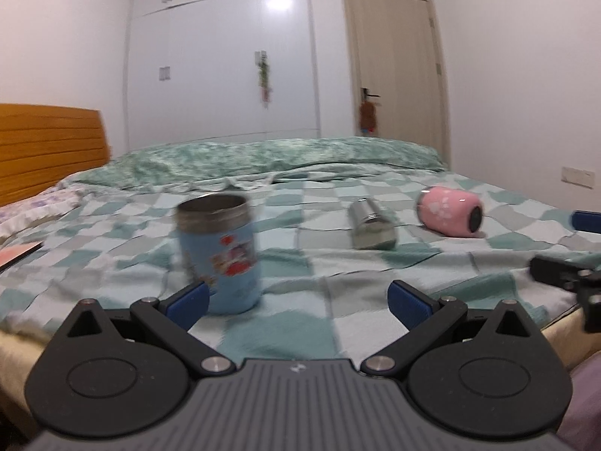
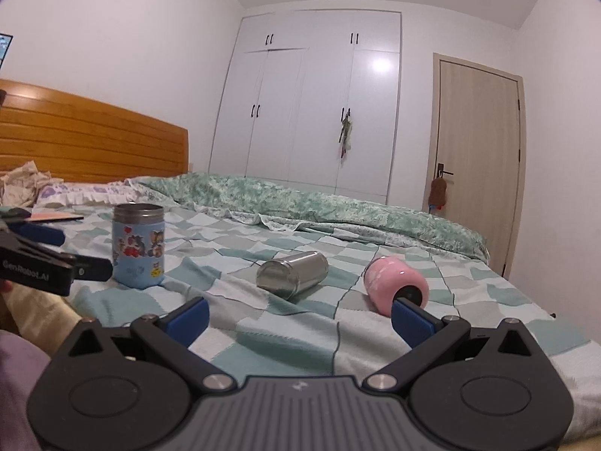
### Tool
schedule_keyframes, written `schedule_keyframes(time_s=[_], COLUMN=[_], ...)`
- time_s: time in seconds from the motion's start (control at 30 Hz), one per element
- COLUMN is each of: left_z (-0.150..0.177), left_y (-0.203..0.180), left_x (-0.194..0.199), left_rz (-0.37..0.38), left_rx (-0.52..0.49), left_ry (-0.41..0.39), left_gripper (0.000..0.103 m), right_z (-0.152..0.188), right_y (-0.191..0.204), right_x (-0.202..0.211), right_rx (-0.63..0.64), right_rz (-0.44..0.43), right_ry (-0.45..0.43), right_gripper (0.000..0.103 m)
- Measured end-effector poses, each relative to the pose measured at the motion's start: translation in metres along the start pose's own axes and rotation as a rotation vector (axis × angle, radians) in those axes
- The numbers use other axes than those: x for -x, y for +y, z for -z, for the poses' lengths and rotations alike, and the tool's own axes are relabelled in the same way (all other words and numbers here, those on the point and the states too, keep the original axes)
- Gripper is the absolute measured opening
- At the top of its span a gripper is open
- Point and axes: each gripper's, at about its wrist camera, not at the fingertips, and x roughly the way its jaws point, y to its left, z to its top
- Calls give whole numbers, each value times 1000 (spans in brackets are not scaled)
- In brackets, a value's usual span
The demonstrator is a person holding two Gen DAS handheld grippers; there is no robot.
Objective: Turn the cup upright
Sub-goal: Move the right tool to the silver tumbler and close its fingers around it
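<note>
A blue cartoon-print cup [image 1: 221, 251] [image 2: 139, 246] stands upright on the checked bedspread, mouth up. A steel cup [image 1: 370, 227] [image 2: 293, 273] lies on its side in the middle. A pink cup [image 1: 450, 213] [image 2: 394, 282] lies on its side at the right. My left gripper [image 1: 298, 304] is open and empty, its left fingertip just in front of the blue cup; it also shows in the right wrist view [image 2: 56, 259]. My right gripper [image 2: 300, 321] is open and empty, its right fingertip close before the pink cup.
The checked bedspread [image 2: 263, 323] covers the bed, with a green quilt [image 2: 319, 203] bunched behind the cups. A wooden headboard [image 2: 94, 135] is at the left, a white wardrobe [image 2: 311, 112] and a door [image 2: 477, 158] behind. A flat red book [image 1: 15, 253] lies far left.
</note>
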Motion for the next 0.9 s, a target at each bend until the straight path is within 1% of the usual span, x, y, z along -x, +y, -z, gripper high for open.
schedule_keyframes(time_s=[0.17, 0.3, 0.43, 0.53, 0.67, 0.8, 0.9], left_z=[-27, -51, -72, -86, -100, -108, -107], left_y=[-27, -45, -55, -64, -76, -89, -96], left_x=[-33, -71, -114, -150, -205, -261, -296], left_rz=[64, 85, 81, 64, 52, 27, 6], left_rx=[-43, -71, -78, -93, -105, -120, -127], left_ry=[40, 93, 173, 231, 323, 419, 491], left_gripper=[103, 103, 103, 103, 103, 103, 103], right_z=[-13, -23, -32, -38, -44, -47, -47], right_y=[-27, -53, -79, -99, -126, -148, -160], right_x=[-31, -61, -93, -121, -159, -193, -214], right_rx=[9, 22, 31, 38, 22, 10, -2], right_rz=[3, -4, -11, -15, -47, -87, -108], right_ry=[26, 51, 75, 98, 148, 184, 202], right_gripper=[103, 103, 103, 103, 103, 103, 103])
